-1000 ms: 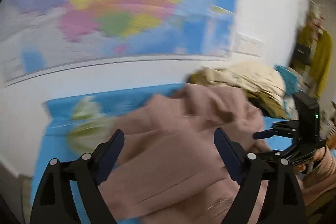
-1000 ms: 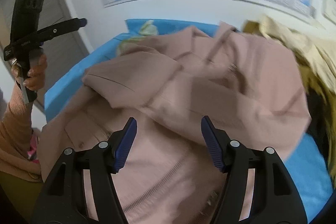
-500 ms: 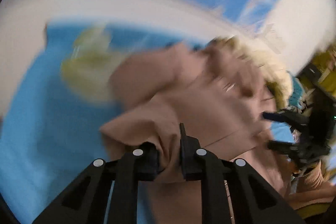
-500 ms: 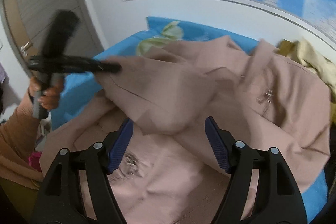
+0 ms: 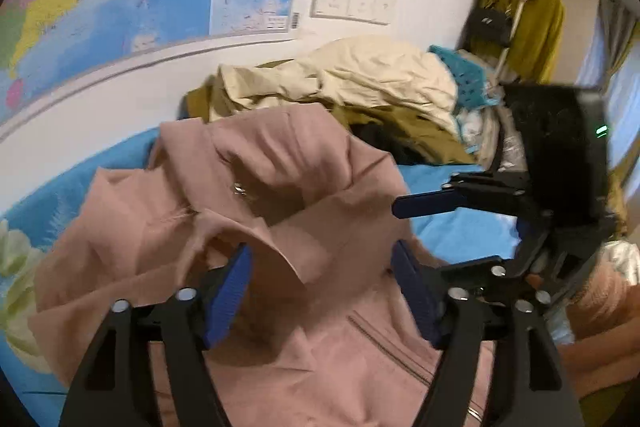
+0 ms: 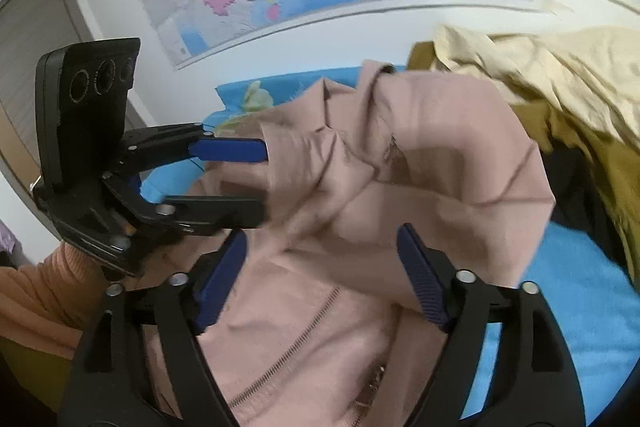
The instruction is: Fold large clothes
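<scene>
Fingers (image 5: pixel 226 291) spread over pink jacket (image 5: pixel 280 227) (blue bedsheet (image 5: pixel 460 231) beside).

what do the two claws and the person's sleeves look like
Both the left claw and the right claw are matte black frames with silver rivets and ribbed blue finger pads. Each carries a black camera block; the right one's shows a small green light. The sleeves are orange ribbed knit.

left gripper (image 5: pixel 320 291) spread, right gripper (image 6: pixel 322 277) spread
</scene>
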The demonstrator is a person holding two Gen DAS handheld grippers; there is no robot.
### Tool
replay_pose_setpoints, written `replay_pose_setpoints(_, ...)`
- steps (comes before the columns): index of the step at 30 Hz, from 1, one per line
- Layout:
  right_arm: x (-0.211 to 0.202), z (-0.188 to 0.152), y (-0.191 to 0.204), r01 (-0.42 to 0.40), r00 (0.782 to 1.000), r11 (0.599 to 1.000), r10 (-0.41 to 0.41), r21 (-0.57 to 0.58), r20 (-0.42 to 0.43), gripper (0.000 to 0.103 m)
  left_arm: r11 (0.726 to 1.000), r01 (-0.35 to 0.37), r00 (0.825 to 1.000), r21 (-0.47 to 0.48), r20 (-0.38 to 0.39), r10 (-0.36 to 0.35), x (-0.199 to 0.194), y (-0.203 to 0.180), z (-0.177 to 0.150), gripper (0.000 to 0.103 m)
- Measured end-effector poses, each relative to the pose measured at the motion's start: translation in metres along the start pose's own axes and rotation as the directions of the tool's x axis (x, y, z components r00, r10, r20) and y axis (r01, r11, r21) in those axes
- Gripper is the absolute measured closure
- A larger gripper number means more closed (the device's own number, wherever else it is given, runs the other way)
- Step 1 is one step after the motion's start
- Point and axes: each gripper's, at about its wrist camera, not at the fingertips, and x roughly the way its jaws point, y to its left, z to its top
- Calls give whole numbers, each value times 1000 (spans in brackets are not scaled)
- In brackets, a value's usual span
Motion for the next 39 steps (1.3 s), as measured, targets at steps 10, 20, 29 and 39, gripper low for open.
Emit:
replay_pose_setpoints(10, 45, 17, 34, -26, 999, 994, 23, -102, -28, 17, 990, -112, 984, -88, 128, 123, -69, 33, -34, 21)
replay_pose_setpoints(20, 78, 47, 33, -21, 997, 992, 11, -121, -83, 101, 910, -303, 948, -284, 12, 319, -89, 92, -94, 21)
replay_pose_setpoints(29, 9, -1, -103, 207, 972, 963, -183, 170, -146, 92, 863, -350, 937, -364, -129, 325, -70, 131, -135, 22)
replay_pose_setpoints(39, -22, -10, -82, 85, 996, 983, -86, 164, 0, 21, 878, -334, 939, -344, -200, 279, -44, 123, -142, 35)
